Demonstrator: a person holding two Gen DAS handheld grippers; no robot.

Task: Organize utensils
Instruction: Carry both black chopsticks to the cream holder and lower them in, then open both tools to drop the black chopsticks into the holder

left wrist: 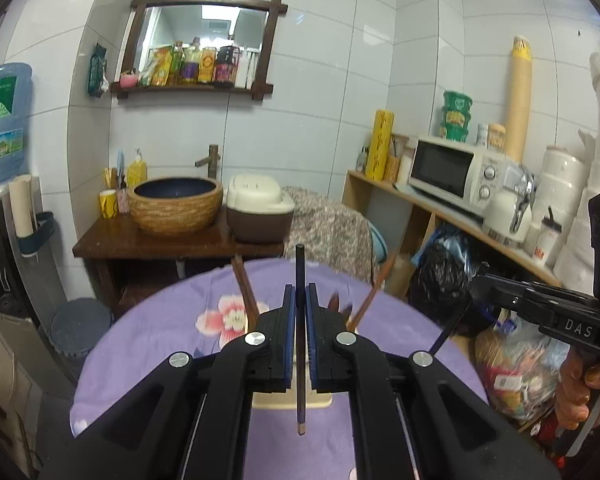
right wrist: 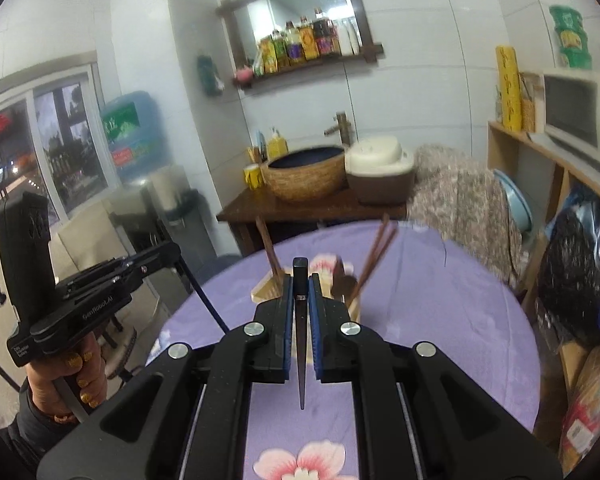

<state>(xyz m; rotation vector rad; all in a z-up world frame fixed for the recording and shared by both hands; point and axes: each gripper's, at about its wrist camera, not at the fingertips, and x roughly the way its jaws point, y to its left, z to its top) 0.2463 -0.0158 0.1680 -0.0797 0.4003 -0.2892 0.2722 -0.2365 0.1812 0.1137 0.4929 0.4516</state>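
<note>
My left gripper (left wrist: 300,296) is shut on a dark chopstick (left wrist: 300,268) that stands upright between the blue pads, above a cream utensil holder (left wrist: 292,400). My right gripper (right wrist: 301,286) is shut on another dark chopstick (right wrist: 301,272), also upright, above the same holder (right wrist: 266,286). Several brown wooden chopsticks (right wrist: 374,256) and dark utensil handles lean in the holder. The right gripper also shows at the right of the left wrist view (left wrist: 478,280), its chopstick (left wrist: 446,334) slanting down. The left gripper shows at the left of the right wrist view (right wrist: 176,258).
The holder sits on a round table with a purple flowered cloth (left wrist: 172,332). Behind it are a wooden stand with a basin (left wrist: 176,206) and a rice cooker (left wrist: 258,208). A shelf with a microwave (left wrist: 456,172) and a black bag (left wrist: 440,280) stand to the right.
</note>
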